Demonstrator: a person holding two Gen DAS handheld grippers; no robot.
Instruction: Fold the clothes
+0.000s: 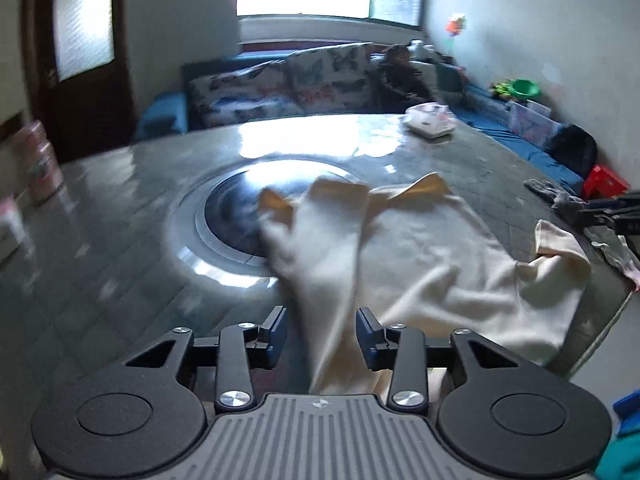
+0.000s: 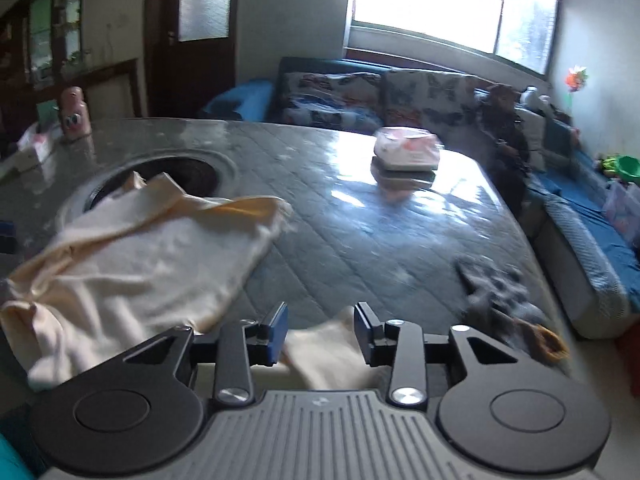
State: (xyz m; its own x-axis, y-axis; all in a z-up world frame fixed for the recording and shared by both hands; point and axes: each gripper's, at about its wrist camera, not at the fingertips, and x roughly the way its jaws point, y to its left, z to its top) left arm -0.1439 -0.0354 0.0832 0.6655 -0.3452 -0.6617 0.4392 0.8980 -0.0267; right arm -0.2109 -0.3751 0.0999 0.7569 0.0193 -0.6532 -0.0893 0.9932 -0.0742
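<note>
**Both grippers slack, cream garment half-spread by the table's round inset**

The cream garment (image 1: 420,256) lies rumpled on the grey table (image 1: 120,240), its far end draped over the rim of the round inset (image 1: 224,216) sunk in the tabletop. On the side away from the inset it bunches up close to the table's near edge, and a strip of it trails toward me and off that edge.

The left gripper (image 1: 322,334) stands partly open; that trailing strip runs between its jaws, but the pads do not press on it. The right gripper (image 2: 322,334) is likewise partly open, with a loose corner of cream cloth lying between its jaws, ungripped as far as I can see.

My worry is the hanging strip: with nothing pinching it, its own weight could drag more cloth over the edge. The end over the inset could sag into the hollow or catch on its rim when pulled. The shiny tabletop probably lets the fabric slide rather than hold a crease.

Beyond the inset, toward the stacked box (image 2: 404,160), the table is bare and offers room to spread. On the far side of the garment from the inset, a grey rag (image 2: 496,284) crowds the corner.
</note>
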